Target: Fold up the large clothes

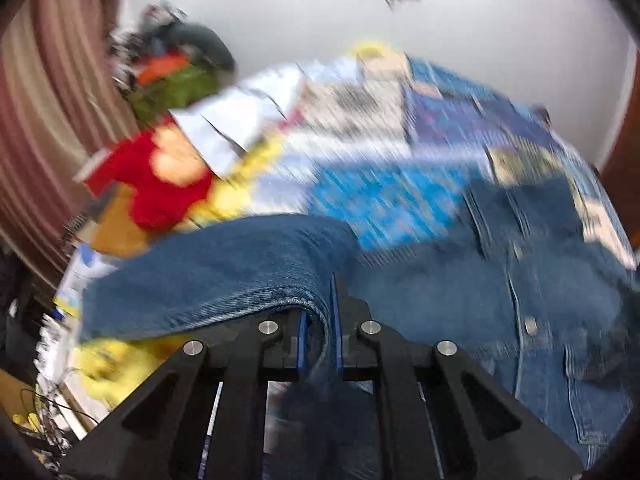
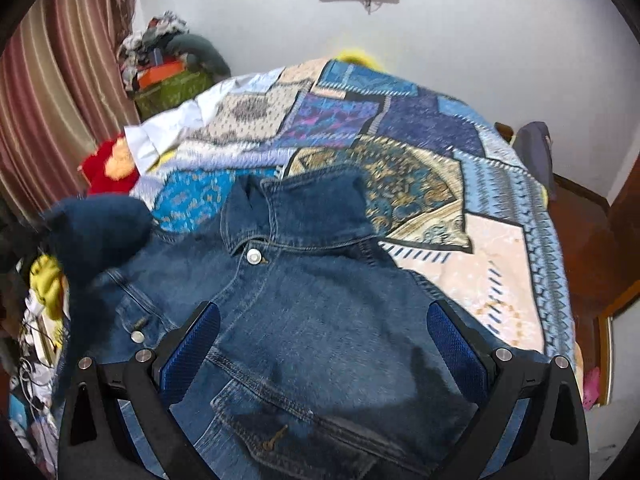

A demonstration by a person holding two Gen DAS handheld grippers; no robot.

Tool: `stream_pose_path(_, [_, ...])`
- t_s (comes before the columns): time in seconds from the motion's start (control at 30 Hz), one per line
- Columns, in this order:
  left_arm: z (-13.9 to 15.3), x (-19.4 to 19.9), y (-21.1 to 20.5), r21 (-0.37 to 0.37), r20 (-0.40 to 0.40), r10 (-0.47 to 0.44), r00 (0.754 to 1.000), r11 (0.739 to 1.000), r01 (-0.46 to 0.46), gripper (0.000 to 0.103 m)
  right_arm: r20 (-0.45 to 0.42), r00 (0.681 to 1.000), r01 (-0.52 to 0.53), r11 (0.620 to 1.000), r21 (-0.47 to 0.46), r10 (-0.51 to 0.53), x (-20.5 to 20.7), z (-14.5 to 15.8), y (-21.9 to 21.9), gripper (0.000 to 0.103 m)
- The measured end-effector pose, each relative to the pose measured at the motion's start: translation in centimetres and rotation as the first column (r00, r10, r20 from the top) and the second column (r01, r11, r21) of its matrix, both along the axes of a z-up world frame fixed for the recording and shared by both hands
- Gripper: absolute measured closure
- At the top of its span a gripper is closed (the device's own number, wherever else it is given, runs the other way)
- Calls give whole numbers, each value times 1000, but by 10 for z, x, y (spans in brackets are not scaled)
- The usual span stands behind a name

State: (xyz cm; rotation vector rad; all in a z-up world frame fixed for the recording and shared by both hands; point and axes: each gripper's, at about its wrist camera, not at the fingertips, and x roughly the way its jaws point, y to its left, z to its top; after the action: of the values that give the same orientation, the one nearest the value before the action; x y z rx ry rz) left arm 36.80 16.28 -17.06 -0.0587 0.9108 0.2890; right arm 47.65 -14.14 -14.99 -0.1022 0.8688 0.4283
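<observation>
Someone's bedroom at home — a bed (image 2: pixel 500 256) with a patchwork quilt (image 2: pixel 400 128) ahead of the tool, striped curtains (image 2: pixel 60 92) off left, clutter pile (image 2: pixel 168 64) in the corner.

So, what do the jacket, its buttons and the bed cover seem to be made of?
The jacket: blue denim, judging by the twill weave, washed fading and contrast stitched seams. Its buttons: probably metal, round and shiny silver. The bed cover: printed woven cloth in a patchwork pattern, matte; likely cotton, but the fibre cannot be told.
</observation>
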Motion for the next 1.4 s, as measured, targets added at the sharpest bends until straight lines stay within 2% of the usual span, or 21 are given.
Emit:
stream_pose_path(0.1, [-52, 5, -9, -91, -124, -26, 992, 996, 15, 94, 15, 1000, 8, 1000, 5, -8, -11, 10, -11, 0])
stream_pose_path(0.17, [-77, 4, -14, -108, -178, -15, 984, 994, -5, 94, 26, 1000, 12, 1000, -3, -12, -19, 15, -19, 0])
stream_pose_path(0.27, [-100, -5, -8, -161, -207, 10, 978, 986, -44, 92, 49, 999, 14, 1000, -25, -13, -29, 20, -27, 0])
stream_pose_path(0.37, [-95, -19, 12, -245, -179, 37, 983, 966, -81, 70, 75, 997, 10, 999, -53, -6, -37, 24, -31, 0])
stream_pose_path(0.4, [-89, -23, 20, -265, -166, 51, 985, 960, -95, 55, 81, 997, 7, 998, -60, -3, -39, 25, -32, 0])
stream_pose_path(0.43, [-81, -28, 29, -281, -138, 70, 988, 954, -107, 45, 86, 996, 5, 998, -65, 0, -40, 26, -31, 0])
stream_pose_path(0.6, [-50, -46, 65, -328, -36, 149, 988, 932, -152, 38, 83, 996, -12, 998, -66, 18, -40, 22, -22, 0])
stream_pose_path(0.7, [-45, -48, 98, -335, -33, 227, 973, 915, -225, 38, 72, 997, -32, 998, -58, 36, -38, 17, -10, 0])
stream_pose_path(0.8, [-48, -43, 131, -354, -52, 305, 951, 885, -303, 38, 67, 996, -55, 997, -56, 58, -38, 14, 1, 0])
stream_pose_path(0.87, [-49, -37, 146, -330, -58, 345, 937, 879, -345, 39, 68, 995, -67, 996, -58, 71, -39, 13, 6, 0])
stream_pose_path(0.9, [-49, -35, 149, -312, -54, 348, 936, 885, -347, 49, 69, 995, -72, 996, -61, 76, -39, 12, 8, 0])
stream_pose_path(1.0, [-45, -21, 145, -232, -67, 338, 939, 910, -344, 88, 77, 994, -75, 995, -68, 80, -38, 12, 9, 0])
stream_pose_path(1.03, [-39, -18, 141, -191, -58, 330, 942, 923, -335, 93, 79, 994, -71, 995, -67, 76, -37, 11, 7, 0])
stream_pose_path(1.13, [-8, -5, 116, -67, 14, 279, 960, 958, -278, 95, 77, 996, -49, 997, -59, 53, -33, 11, 0, 0])
stream_pose_path(1.2, [16, 1, 96, -38, 81, 221, 972, 975, -218, 96, 74, 997, -33, 998, -50, 37, -31, 12, -6, 0])
stream_pose_path(1.3, [57, 5, 39, 39, 199, 66, 978, 996, -75, 97, 68, 998, -6, 1000, -24, 7, -28, 15, -18, 0])
stream_pose_path(1.4, [65, 13, -21, 71, 202, -100, 974, 994, 87, 97, 63, 998, 14, 1000, 3, -14, -30, 19, -29, 0])
